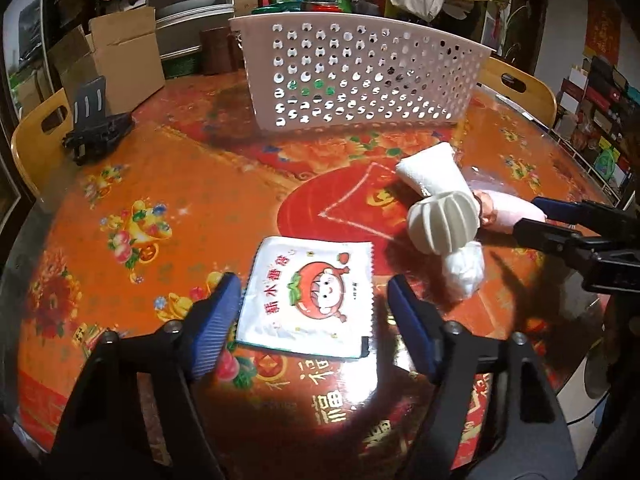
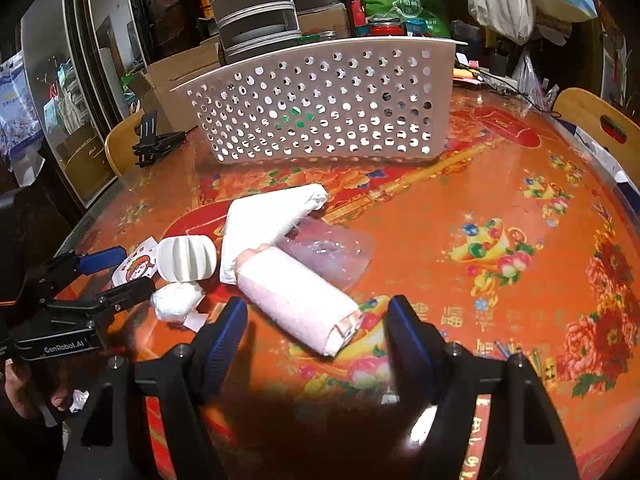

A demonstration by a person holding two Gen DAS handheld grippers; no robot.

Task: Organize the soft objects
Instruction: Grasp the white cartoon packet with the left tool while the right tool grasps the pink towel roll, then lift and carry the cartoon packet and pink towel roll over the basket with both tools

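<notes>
Left gripper [image 1: 312, 300]: jaws apart, straddling a flat white sachet [image 1: 308, 300] on the table [image 1: 160, 184]; pads do not touch it. Right gripper [image 2: 316, 320]: jaws apart, the near end of a pink roll [image 2: 296, 300] between them, no contact visible. In the right wrist view, a ribbed white ball [image 2: 186, 258] and a white wad [image 2: 176, 300] lie at 9 o'clock of the roll, a folded white cloth [image 2: 264, 220] at 11 o'clock. A perforated basket [image 2: 320, 104] stands at 12 o'clock, well apart.

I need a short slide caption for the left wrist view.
Left gripper open around a cartoon-printed packet on the red table, white basket behind.
</notes>
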